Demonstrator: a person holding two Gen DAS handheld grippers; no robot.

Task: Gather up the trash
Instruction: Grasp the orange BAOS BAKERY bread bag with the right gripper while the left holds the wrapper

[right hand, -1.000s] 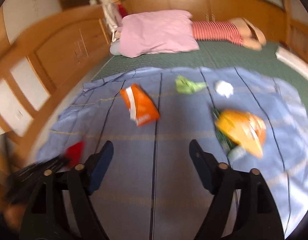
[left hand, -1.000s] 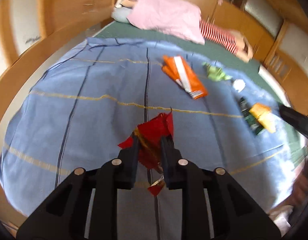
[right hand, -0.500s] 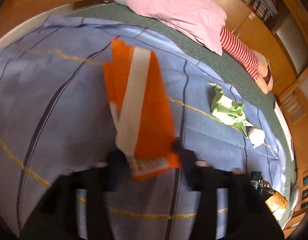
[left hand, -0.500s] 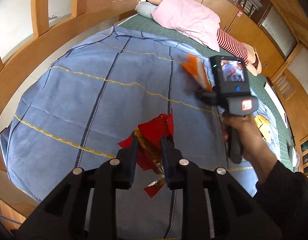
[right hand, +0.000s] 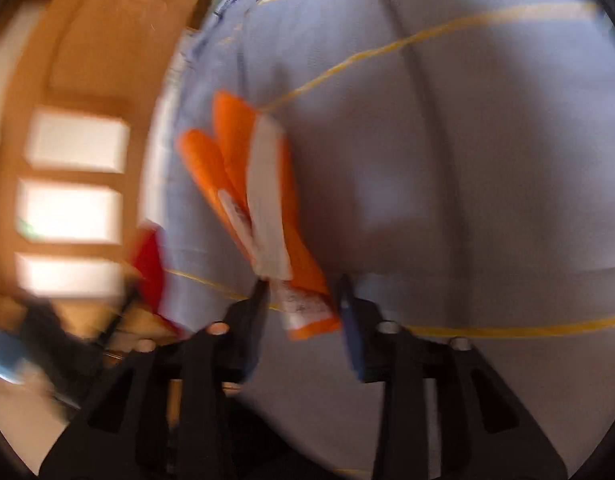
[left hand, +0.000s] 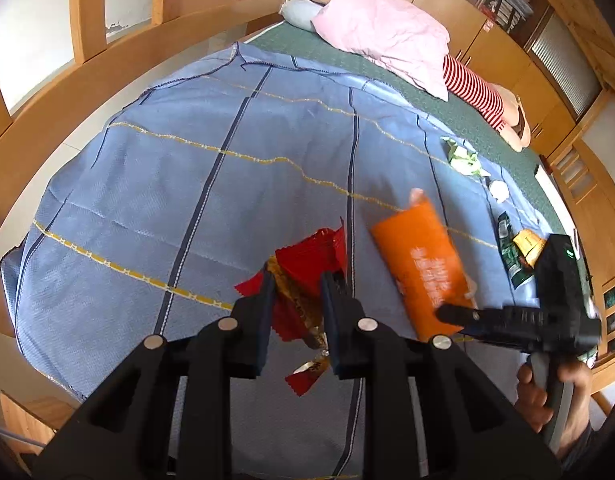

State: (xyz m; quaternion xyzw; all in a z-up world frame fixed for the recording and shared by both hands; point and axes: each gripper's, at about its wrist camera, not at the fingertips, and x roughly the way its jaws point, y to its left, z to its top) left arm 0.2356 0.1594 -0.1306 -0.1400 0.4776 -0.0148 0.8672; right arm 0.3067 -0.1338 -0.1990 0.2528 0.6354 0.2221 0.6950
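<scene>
A: Left wrist view first. The left gripper [left hand: 297, 292] has its fingers pinched tight on a red wrapper [left hand: 307, 256], crumpled foil with a gold streak, one loose end dangling below the jaws. It hangs above the near part of the blue blanket [left hand: 187, 160].

B: And the rest of the trash?

A: An orange packet [left hand: 421, 272] sits at the tip of the right gripper [left hand: 447, 314], lifted off the blanket toward its near right side. Along the right edge lie a green crumpled paper [left hand: 461, 158], a small white wad [left hand: 498, 190] and a dark green and yellow packet [left hand: 517, 250] — all well apart from both grippers. A hand [left hand: 555, 392] holds the right tool's grip.

B: The right wrist view?

A: Blurred. The right gripper [right hand: 301, 300] has the orange packet's [right hand: 263, 200] lower end between its fingers, and the jaws are opening. One finger looks to touch the packet, the other stands off it, so I'd judge it no firm pinch.

B: How will these handle?

A: Light, thin, floppy film — slippery, probably. The packet is best pinched across its flat sealed end, deep in the pads; a shallow hold on a corner could slide out.
</scene>
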